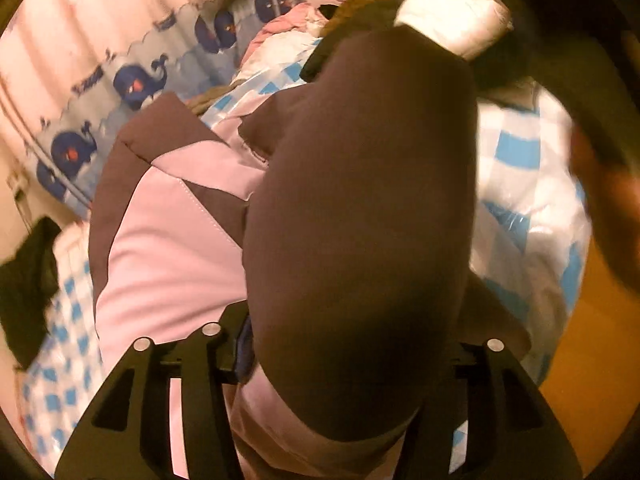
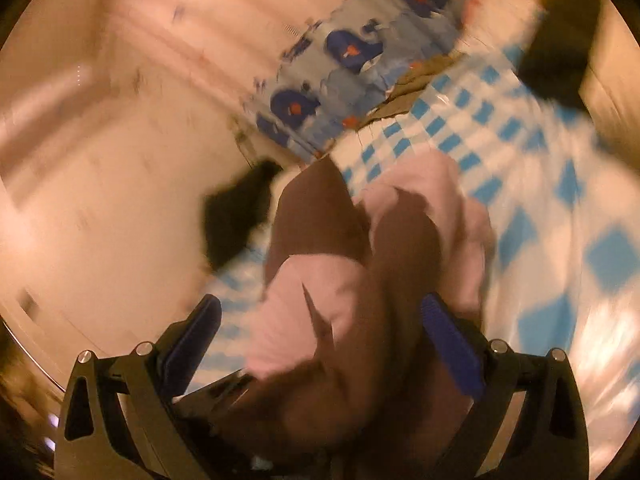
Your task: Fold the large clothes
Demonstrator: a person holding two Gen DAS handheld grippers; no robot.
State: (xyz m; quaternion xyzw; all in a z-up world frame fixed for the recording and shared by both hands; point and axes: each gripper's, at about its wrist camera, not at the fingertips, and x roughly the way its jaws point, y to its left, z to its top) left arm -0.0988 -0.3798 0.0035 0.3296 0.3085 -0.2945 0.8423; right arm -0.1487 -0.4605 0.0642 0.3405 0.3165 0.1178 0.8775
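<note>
One jacket point(image 1: 360, 240) in play, brown w/ pink panels, white stitching along the seams. No brand, label or writing readable anywhere. In the left wrist view it bulges up big and brown right over the left gripper point(image 1: 352, 360), pink panel spreading to the left, lying on the bed point(image 1: 520, 184). Left fingers buried under the cloth — jacket sits between them, but can't tell if they're clenched on it or just under it.

Right wrist view, blurry: same jacket point(image 2: 340, 300) bunched up, brown and pink folds draped between the right gripper point(image 2: 320, 328) arms. Two blue pads point(image 2: 452, 344), well apart, released, cloth hanging loose between them, touching the right-hand pad.

Outward: bed cover is white w/ blue checks, shiny. Beyond it a curtain point(image 1: 132, 80) w/ dark blue whales, approx five whales countable in left view, three in the right. One white pillow point(image 1: 452, 24) at the far end. One dark garment point(image 1: 28, 280) at the bed's edge. Wood floor point(image 1: 592, 360) to the right.
</note>
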